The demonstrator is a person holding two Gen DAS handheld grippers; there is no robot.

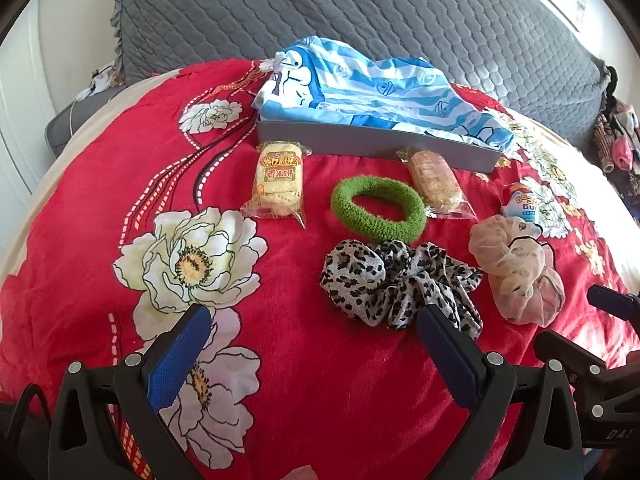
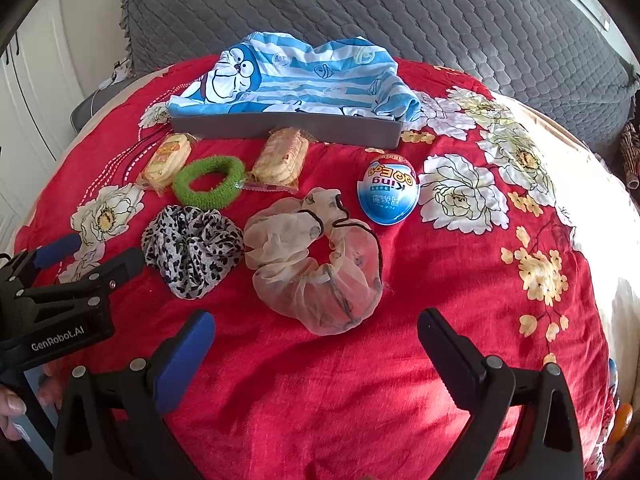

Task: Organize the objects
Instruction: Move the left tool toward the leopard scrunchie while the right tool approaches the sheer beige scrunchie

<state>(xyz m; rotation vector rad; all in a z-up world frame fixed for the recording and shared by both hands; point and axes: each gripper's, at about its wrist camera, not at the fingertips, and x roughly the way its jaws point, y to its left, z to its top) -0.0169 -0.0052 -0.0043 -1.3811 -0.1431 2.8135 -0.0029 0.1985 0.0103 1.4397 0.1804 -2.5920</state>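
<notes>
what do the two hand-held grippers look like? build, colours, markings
Both match: black plastic frames with silver round fasteners, two long fingers faced with textured blue pads. Left hand-held gripper: a thin black cable trails at its lower left in its own view; seen from the right wrist, its body carries white "GenRobot.AI" lettering. Right hand-held gripper: same build; partial white letters show on its body in the left wrist view. No sleeves visible.

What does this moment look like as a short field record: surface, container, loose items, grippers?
surface: red floral blanket on a bed
container: grey shallow box holding a blue-and-white striped cartoon cloth
loose items: two wrapped biscuit packs, green fuzzy hair ring, leopard-print scrunchie, sheer beige scrunchie, blue-and-white egg-shaped capsule
left gripper: open, empty
right gripper: open, empty, near the beige scrunchie
</notes>
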